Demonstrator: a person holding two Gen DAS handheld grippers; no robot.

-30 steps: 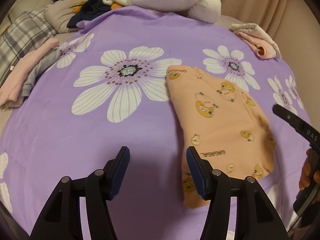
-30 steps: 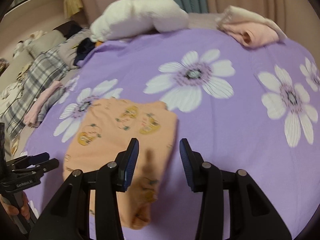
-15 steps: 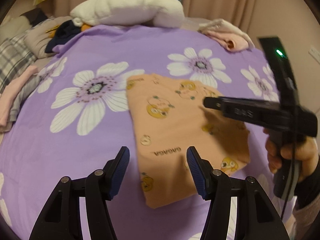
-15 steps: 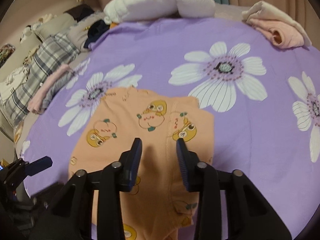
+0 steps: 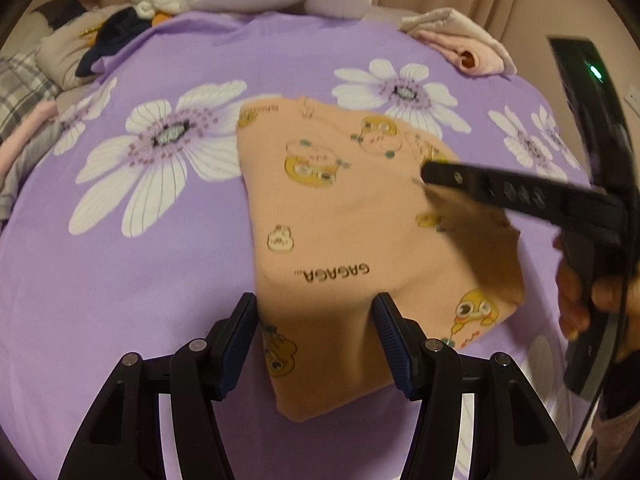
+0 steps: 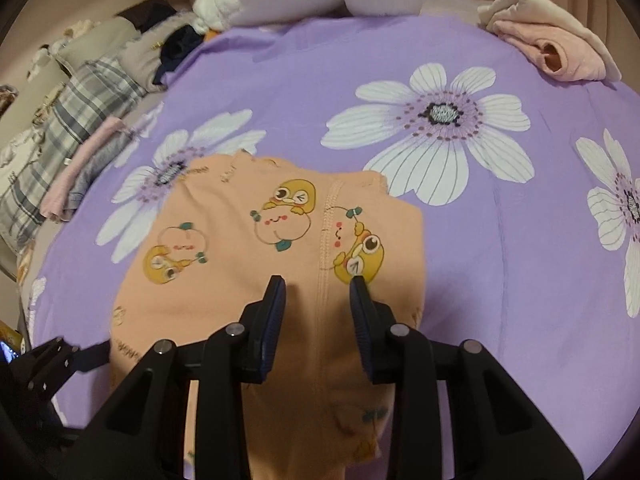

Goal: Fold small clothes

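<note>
both grippers have come in over the orange garment [image 6: 256,248], lying flat on the near part of the purple bed [image 6: 500,280]; earlier they hung beside it, so a fold looks ready to start. the right gripper [image 6: 318,300] has narrowed, its fingers part open on the centre seam, not pinching. the left gripper [image 5: 316,340] stays half open, empty, above the near left corner. count: 1 orange garment, 2 grippers, 1 folded pink pile [image 6: 560,48] far right
</note>
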